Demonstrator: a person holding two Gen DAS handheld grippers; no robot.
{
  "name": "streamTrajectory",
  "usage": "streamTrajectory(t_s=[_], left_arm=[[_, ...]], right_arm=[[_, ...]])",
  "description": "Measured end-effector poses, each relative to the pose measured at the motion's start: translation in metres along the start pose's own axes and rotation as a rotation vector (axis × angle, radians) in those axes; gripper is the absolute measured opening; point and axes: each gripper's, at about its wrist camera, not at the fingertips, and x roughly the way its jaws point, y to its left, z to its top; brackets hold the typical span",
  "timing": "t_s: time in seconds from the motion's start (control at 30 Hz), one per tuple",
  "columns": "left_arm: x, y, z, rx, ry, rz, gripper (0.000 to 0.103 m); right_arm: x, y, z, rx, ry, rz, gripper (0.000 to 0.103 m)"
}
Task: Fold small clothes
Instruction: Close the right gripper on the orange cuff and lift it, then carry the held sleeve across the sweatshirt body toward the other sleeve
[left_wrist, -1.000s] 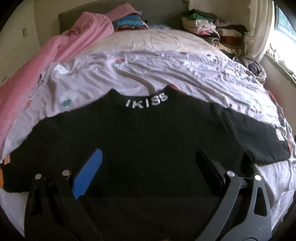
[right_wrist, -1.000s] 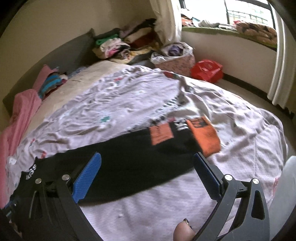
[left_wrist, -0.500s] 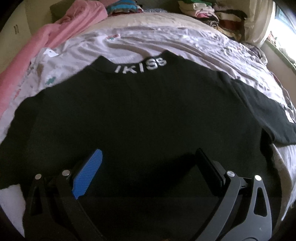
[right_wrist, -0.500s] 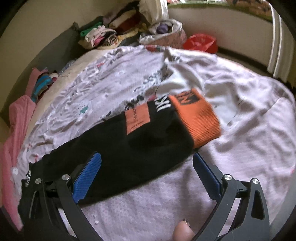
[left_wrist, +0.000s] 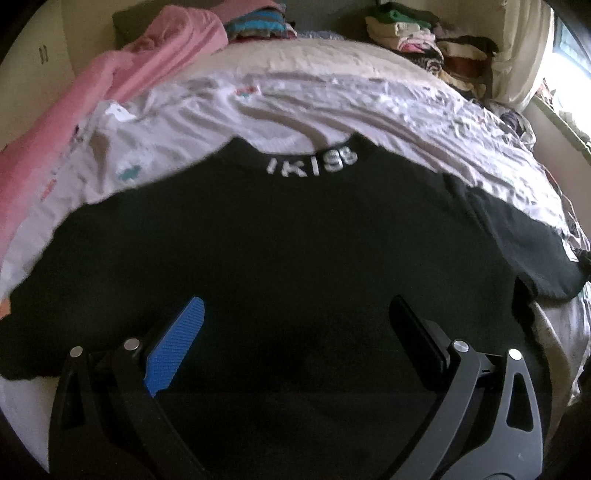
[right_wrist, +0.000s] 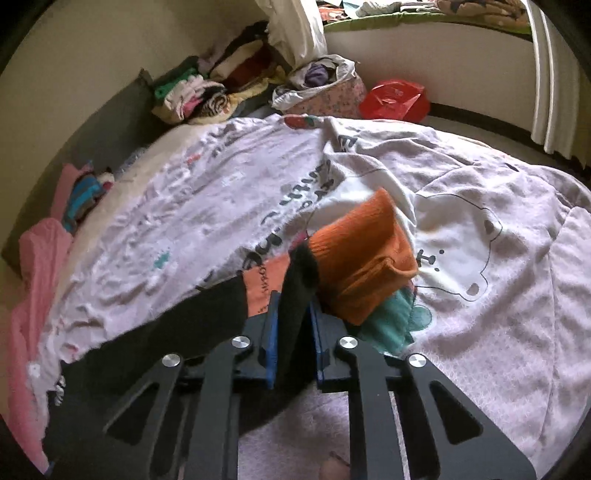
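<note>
Black sweater (left_wrist: 295, 251) lies sideways across bed (right_wrist: 517, 295); right tongs (right_wrist: 293, 325) closing on its sleeve (right_wrist: 295, 295), left tongs (left_wrist: 295, 332) spread over its body

You are over a bed (right_wrist: 517, 295) covered with a pale lilac printed sheet (left_wrist: 332, 110), wrinkled across its middle, with a bear drawing (right_wrist: 476, 258) toward its right side. A dark headboard (right_wrist: 110, 122) runs along the cream wall (right_wrist: 74, 55) at the bed's far edge. A pink blanket (left_wrist: 74, 110) lies bunched along the left edge. Stacks of folded laundry (left_wrist: 424, 48) sit at the far right corner, a smaller striped stack (left_wrist: 258, 26) near the far left. Beyond the bed stand a fabric-lined basket (right_wrist: 321, 88) and a red plastic bag (right_wrist: 395, 99) against a low wall under the window ledge (right_wrist: 424, 22). A cream curtain (right_wrist: 546, 74) hangs at the right. Daylight glares from the window (left_wrist: 569, 74).
</note>
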Motion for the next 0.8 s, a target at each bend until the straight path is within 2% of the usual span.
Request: streamTrajectory(t_s=[0.27,0.47,0.53,0.57,0.8], left_arm=[[-0.019,0.009,0.008,-0.03,-0.016,-0.04,0.094],[-0.032,0.014,0.009,-0.039,-0.02,-0.074,0.094],[-0.036,0.016,0.009,-0.042,-0.027,-0.081,0.094],[-0.038,0.017,0.008,-0.041,-0.029,-0.088,0.094],[-0.05,0.027,0.01,-0.056,-0.039,-0.148,0.094]], right_arm=[[-0.042,0.017,0.006,-0.042,-0.103,0.1,0.006],[-0.074,0.043,0.008,-0.1,-0.181,0.164,0.005],[-0.084,0.053,0.008,-0.125,-0.199,0.182,0.004],[-0.089,0.059,0.008,-0.138,-0.208,0.191,0.0],[-0.127,0.1,0.004,-0.267,-0.282,0.275,0.0]])
